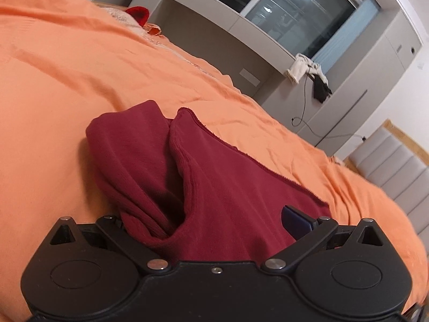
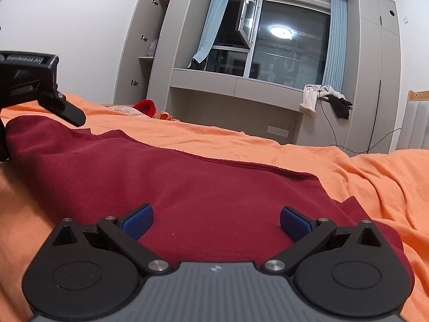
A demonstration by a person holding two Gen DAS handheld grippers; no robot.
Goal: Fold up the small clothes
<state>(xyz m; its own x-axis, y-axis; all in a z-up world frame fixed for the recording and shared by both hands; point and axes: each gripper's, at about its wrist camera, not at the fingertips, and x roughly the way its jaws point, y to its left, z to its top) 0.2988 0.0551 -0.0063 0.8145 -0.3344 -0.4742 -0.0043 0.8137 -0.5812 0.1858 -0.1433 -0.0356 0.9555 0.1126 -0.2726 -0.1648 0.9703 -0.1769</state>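
1. Orange bedspread (image 2: 295,147): covers the whole bed; serves as the work surface and as the landmark for all positions below.
2. Dark red garment (image 2: 187,182): lies spread on the orange bedspread, mostly flat, long axis running left to right across the right wrist view; finished far edge faces the window side of the bedspread. At the left end, bunched and lifted off the bedspread in a loose fold, per the left wrist view (image 1: 166,161).
3. Right gripper (image 2: 215,221): sits over the garment's right portion, low above the bedspread; blue pads (image 2: 139,221) spread wide, nothing between them. Contact with the cloth: cannot tell.
4. Left gripper (image 1: 214,228): at the garment's left end, raised above the bedspread. Cloth gathered between the fingers; only one blue pad (image 1: 295,220) visible, the other buried under fabric. Linkage arms appear spread; whether clamped on the cloth: cannot tell.
5. Judgement: left end in hand; likely next, carry along the long axis toward the right gripper.
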